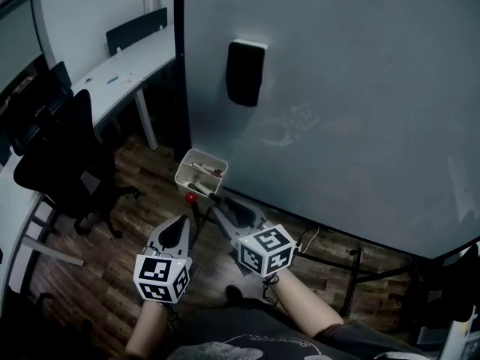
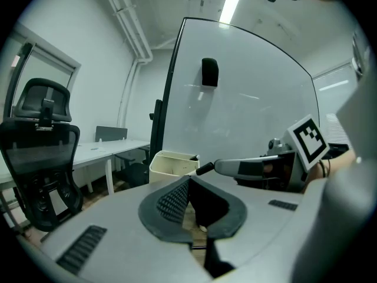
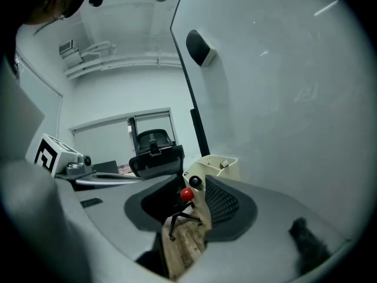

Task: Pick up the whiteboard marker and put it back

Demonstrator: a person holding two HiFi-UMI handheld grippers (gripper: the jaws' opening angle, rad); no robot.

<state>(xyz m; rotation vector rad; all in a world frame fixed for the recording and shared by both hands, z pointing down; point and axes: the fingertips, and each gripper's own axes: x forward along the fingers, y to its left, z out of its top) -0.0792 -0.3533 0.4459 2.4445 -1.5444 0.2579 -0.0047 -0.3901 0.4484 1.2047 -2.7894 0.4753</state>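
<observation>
Reading this as the tail end of the task. Right gripper (image 3: 192, 187) is standing with jaws wide, pads pressing on nothing. It is pointing at the cream plastic open-topped tray (image 1: 202, 153) hanging at the lower edge of the big pale-grey whiteboard (image 1: 337, 111).

Pale-barrelled whiteboard marker (image 1: 201, 189) is lying inside that tray with at least one more stick beside it; I'm not able to tell which one is ours. A small dark round end (image 3: 194, 183) is showing between the open jaws at the tray's near wall. It could be a marker butt, can't confirm.

So I'm judging pick-up and put-back as done or all but done. What's remaining is backing the right gripper clear. Left gripper (image 2: 187, 184) is idling beside it, tips together, holding nothing.

Clearance:
- Whiteboard face is running close along the right gripper's right side.
- Black frame post (image 1: 180, 66) is coming down at the tray's left end.
- Red ball knob (image 1: 192, 198) is sitting just under the tray, below the jaw line. Worth watching on any dip.
- Black office chair (image 1: 64, 156) is sitting well off to the left.
- Open wood-plank floor (image 1: 127, 246) toward the person is giving free room for a straight pull-back.
</observation>
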